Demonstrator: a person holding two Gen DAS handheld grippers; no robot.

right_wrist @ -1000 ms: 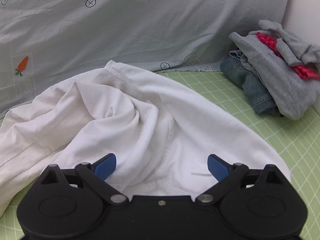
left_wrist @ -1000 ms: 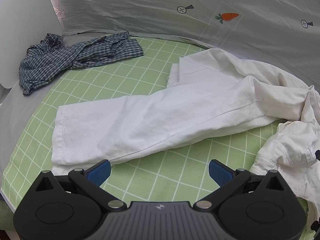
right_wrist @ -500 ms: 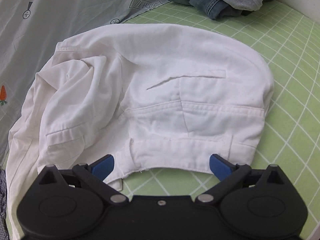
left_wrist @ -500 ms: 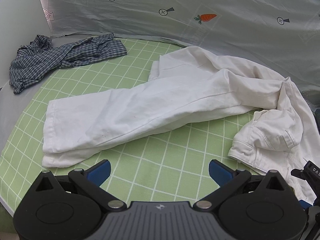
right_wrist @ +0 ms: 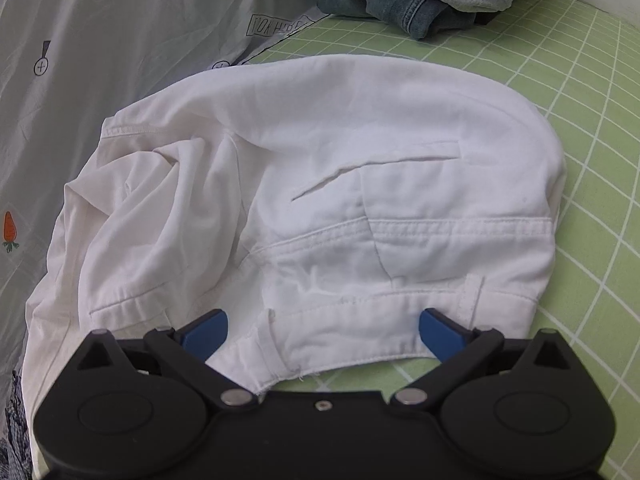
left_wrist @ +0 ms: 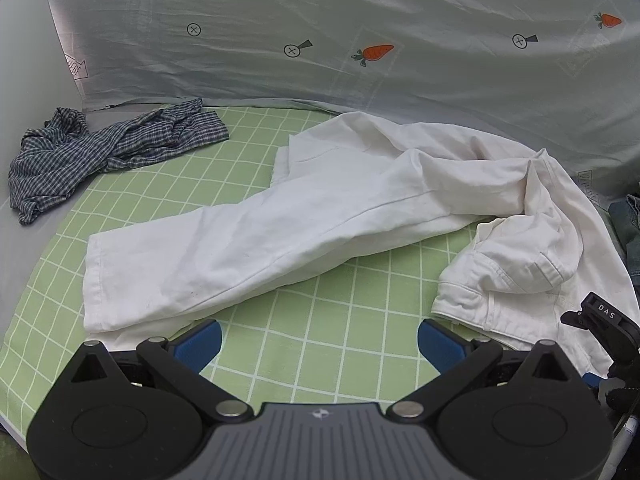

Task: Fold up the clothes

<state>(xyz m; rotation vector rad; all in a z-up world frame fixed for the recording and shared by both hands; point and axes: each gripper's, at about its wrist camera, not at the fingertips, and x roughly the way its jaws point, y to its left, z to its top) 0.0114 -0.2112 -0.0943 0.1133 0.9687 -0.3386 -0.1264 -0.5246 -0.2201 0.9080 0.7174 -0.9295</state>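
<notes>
My left camera is looking from low over the green checked cover (left_wrist: 344, 316) across the whole white trousers (left_wrist: 320, 216). My right camera is sitting close above their waistband (right_wrist: 400, 320). Both are sharing the trousers.

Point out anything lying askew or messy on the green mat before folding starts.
The white trousers lie crooked: one leg stretches flat to the left, while the waist end is bunched and folded over itself. The plaid shirt sits crumpled at the mat's far left edge. Both grippers are open, holding nothing.
</notes>
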